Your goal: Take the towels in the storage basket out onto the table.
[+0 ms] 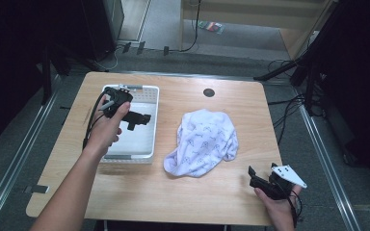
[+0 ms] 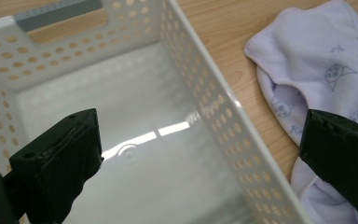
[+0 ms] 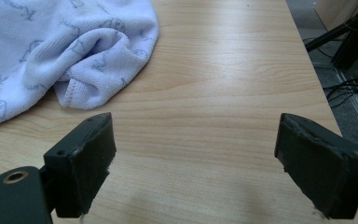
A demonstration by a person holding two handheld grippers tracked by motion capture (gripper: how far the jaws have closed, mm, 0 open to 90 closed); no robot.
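I hold the left gripper (image 1: 142,119) over the empty basket (image 1: 147,91) – right gripper (image 1: 262,177) at the desk's (image 1: 183,192) near-right corner; both fingers spread wide, empty. Next, I judge – grab the cloth (image 1: 203,140).

Perforated basket (image 1: 147,103) is sitting on the table (image 1: 173,192) at its left half, long side running front to back. Printed cloth (image 1: 204,139) is lying crumpled on the table just right of the basket, not touching it. Left hand-held gripper (image 1: 144,118) is hanging over the basket interior, jaws apart, pointing right toward the cloth. Right hand-held gripper (image 1: 261,174) is sitting at the table's front right corner, right of and nearer than the cloth, jaws apart over bare table.
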